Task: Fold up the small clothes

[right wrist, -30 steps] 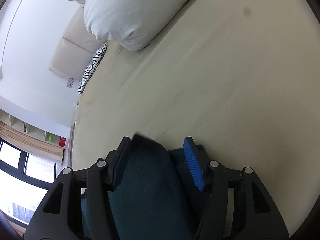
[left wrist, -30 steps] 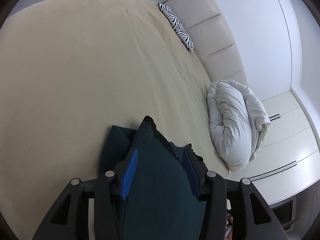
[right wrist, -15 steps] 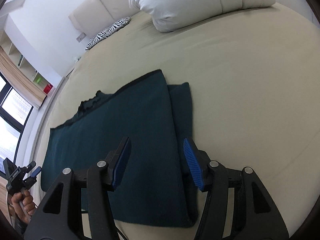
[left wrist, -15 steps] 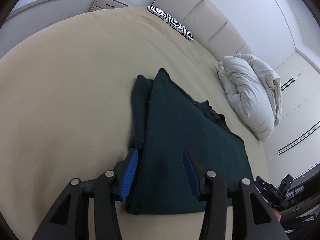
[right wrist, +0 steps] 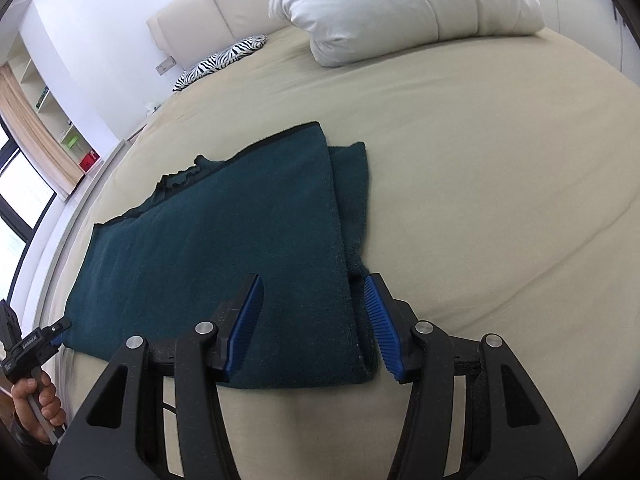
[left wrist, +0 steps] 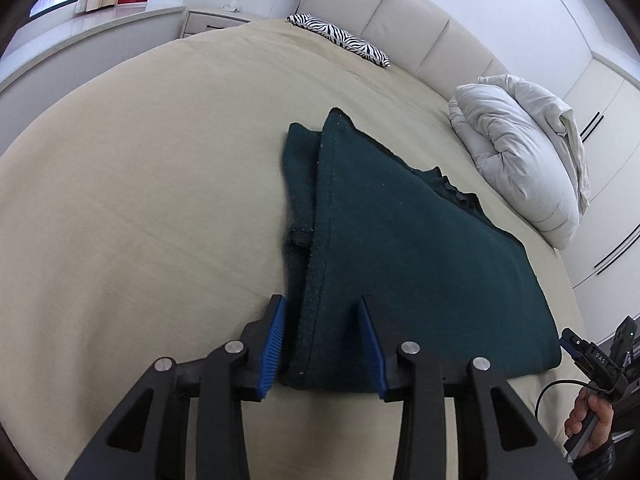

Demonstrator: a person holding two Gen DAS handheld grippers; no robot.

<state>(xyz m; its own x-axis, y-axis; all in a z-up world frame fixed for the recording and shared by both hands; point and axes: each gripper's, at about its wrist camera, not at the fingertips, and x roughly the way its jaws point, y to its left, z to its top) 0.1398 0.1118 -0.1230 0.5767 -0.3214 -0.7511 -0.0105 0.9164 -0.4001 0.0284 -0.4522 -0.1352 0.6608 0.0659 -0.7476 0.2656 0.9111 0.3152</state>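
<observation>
Fingers [left wrist: 276, 336] of both grippers, left [left wrist: 322, 340] and right [right wrist: 316, 320], spread wide, gripping nothing, above a folded dark-green garment [left wrist: 400, 248] on the bed [left wrist: 140, 180].

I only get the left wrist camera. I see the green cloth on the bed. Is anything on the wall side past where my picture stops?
Observer: Yes. The right wrist view shows open shelves beside a tan curtain, with something green and something red on them.
Operator: Is the other grabber squeezing the cloth?
Observer: No. The right gripper is open, its fingers standing over the near right corner of the green cloth.
Operator: What does that far end of the cloth look like?
Observer: A narrower layer sticks out from under the top fold there.
</observation>
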